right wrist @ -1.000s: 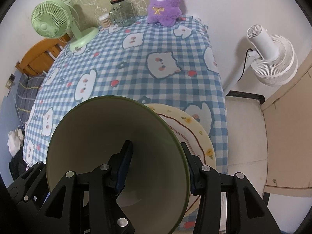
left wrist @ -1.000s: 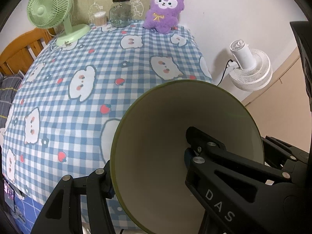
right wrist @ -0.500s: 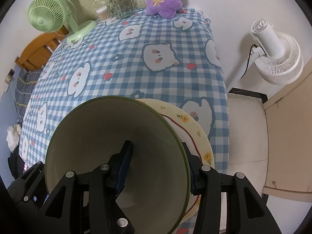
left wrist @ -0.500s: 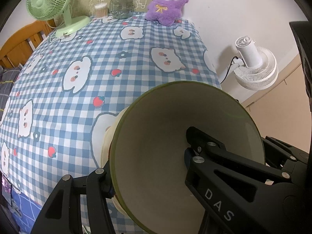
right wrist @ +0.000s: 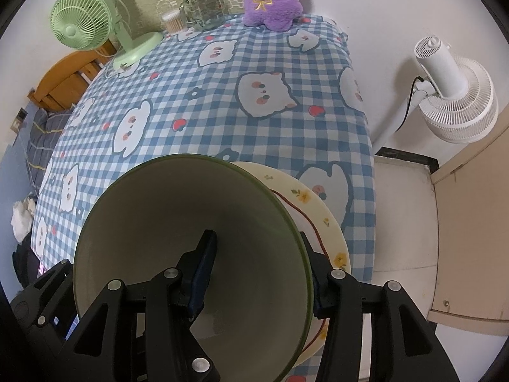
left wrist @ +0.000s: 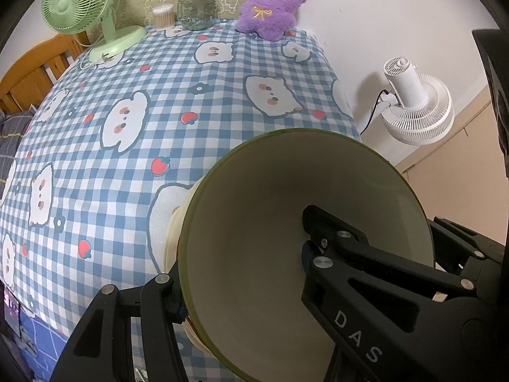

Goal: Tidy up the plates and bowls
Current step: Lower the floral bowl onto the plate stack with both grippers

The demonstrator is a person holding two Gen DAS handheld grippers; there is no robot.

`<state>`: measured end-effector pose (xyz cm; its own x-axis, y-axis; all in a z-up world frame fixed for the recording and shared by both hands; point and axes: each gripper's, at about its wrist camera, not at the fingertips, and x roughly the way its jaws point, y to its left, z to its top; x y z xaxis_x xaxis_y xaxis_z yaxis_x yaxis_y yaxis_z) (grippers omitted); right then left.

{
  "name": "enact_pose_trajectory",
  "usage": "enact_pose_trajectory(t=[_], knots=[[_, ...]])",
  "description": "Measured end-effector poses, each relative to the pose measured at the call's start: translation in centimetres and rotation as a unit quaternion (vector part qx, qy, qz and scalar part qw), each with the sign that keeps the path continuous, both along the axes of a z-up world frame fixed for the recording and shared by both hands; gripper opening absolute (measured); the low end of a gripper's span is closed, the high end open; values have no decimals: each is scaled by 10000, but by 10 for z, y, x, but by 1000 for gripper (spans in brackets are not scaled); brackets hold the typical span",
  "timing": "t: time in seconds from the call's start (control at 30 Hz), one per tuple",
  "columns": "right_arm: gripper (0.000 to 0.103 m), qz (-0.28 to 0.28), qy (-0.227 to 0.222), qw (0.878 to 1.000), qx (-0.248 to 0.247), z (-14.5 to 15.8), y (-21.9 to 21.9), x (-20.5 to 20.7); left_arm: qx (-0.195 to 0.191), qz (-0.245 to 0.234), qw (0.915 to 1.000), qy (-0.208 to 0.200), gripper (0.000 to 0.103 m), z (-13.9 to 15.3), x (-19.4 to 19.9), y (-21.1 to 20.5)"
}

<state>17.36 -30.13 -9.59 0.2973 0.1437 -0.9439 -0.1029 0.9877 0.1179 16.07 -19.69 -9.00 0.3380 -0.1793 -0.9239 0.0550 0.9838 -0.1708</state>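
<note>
Bowl (left wrist: 270,229) clamped by both grippers (left wrist: 241,267) (right wrist: 257,267); only right view shows flowered plate (right wrist: 321,203).

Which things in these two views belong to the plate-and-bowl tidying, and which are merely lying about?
Belong to the job:
- green-rimmed cream ceramic bowl
- cream round plate with red line and yellow flowers
- left hand-held gripper, right hand-held gripper, both on the bowl's rim

Lying about:
- green desk fan
- lidded glass jar
- purple plush toy
- white floor fan
</note>
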Motion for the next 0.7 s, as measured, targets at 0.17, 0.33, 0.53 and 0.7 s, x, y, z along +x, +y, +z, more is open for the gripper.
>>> enact_pose_trajectory(t=[0.17, 0.33, 0.53, 0.7], knots=[[54, 13, -33, 10000, 7, 0, -1, -1, 25, 14, 10000, -9, 62, 1, -3, -1], [62, 3, -135, 9999, -10, 7, -4, -6, 150, 50, 9999, -67, 63, 5, -6, -3], [66, -14, -244, 9997, 50, 16, -7, -12, 294, 62, 9994, -174, 64, 14, -11, -3], [74, 14, -424, 9991, 20, 27, -6, -14, 449, 103, 9985, -298, 70, 25, -13, 0]])
